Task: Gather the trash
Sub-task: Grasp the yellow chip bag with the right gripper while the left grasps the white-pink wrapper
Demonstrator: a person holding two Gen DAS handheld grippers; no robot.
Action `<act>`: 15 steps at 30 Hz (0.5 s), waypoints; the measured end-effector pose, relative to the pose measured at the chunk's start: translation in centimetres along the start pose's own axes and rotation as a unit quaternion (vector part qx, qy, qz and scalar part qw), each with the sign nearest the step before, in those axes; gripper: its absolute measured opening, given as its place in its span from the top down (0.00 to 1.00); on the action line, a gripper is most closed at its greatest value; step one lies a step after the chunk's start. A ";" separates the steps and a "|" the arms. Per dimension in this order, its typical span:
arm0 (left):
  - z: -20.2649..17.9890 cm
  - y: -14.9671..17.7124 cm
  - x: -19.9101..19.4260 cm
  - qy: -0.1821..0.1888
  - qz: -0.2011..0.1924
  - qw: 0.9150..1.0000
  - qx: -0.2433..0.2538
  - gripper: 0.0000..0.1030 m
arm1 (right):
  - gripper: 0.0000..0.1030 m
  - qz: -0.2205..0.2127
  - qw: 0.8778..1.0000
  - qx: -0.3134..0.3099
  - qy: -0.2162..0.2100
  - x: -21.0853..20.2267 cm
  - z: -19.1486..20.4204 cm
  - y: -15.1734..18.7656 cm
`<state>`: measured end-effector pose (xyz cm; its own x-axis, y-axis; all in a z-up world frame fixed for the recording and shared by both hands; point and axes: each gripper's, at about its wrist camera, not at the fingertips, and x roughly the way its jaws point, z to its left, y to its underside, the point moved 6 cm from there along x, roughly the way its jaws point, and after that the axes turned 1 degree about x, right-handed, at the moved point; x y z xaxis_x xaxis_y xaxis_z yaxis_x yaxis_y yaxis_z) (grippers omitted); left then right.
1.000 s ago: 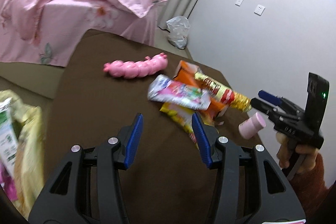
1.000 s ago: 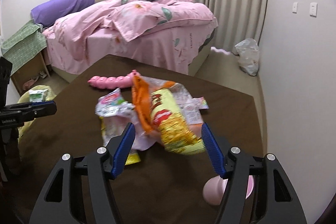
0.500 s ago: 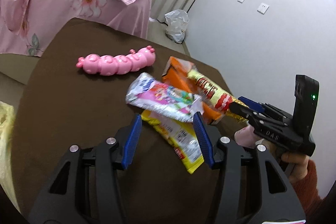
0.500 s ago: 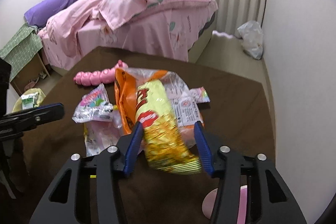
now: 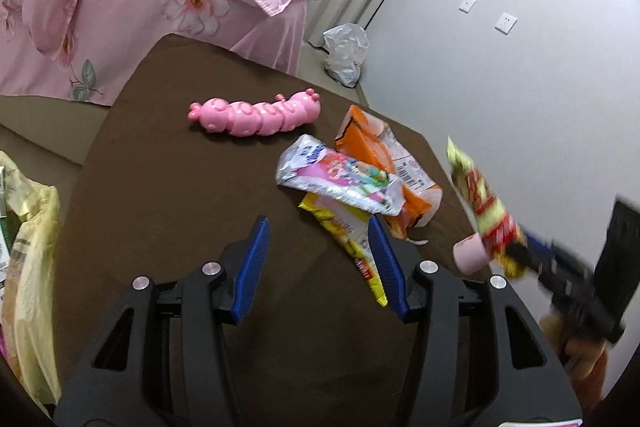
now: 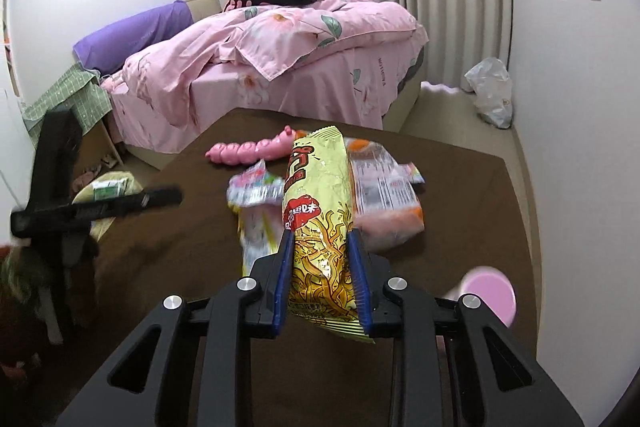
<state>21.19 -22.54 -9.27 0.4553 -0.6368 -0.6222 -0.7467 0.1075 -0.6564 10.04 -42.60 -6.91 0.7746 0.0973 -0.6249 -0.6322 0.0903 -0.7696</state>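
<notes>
At nine o'clock, a yellow bag point(image 5: 28, 267) beside the brown table point(image 5: 168, 187). Centre, left gripper point(image 5: 316, 267) spread wide over bare tabletop, gripping nothing. At twelve o'clock, a pink caterpillar toy point(image 5: 256, 113); at one o'clock, loose wrappers point(image 5: 340, 179). At three o'clock, right gripper point(image 6: 322, 275) closing on the yellow noodle packet point(image 6: 316, 211), pads pressing its sides, packet lifted clear of the table.

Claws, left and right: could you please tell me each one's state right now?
Left claw: open, holding nothing.
Right claw: closing on the yellow snack wrapper.
</notes>
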 end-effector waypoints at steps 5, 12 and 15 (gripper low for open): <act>-2.2 -0.1 1.9 0.037 0.033 0.999 -0.003 0.53 | 0.74 0.012 1.000 0.021 0.016 -1.7 -0.2 4.1; -2.6 -0.9 5.3 0.049 0.057 0.994 -0.084 0.53 | 0.74 0.030 0.998 0.052 0.035 -1.8 -1.4 7.9; -2.1 -1.4 6.0 0.051 0.061 0.989 -0.123 0.67 | 0.74 0.036 0.997 0.060 0.037 -1.7 -1.7 8.7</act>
<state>23.92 -28.09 -11.22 0.3120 -0.7061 -0.6357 -0.8944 0.0076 -0.4473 3.26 -43.66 -12.78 0.7232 0.0356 -0.6897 -0.6809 0.2040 -0.7034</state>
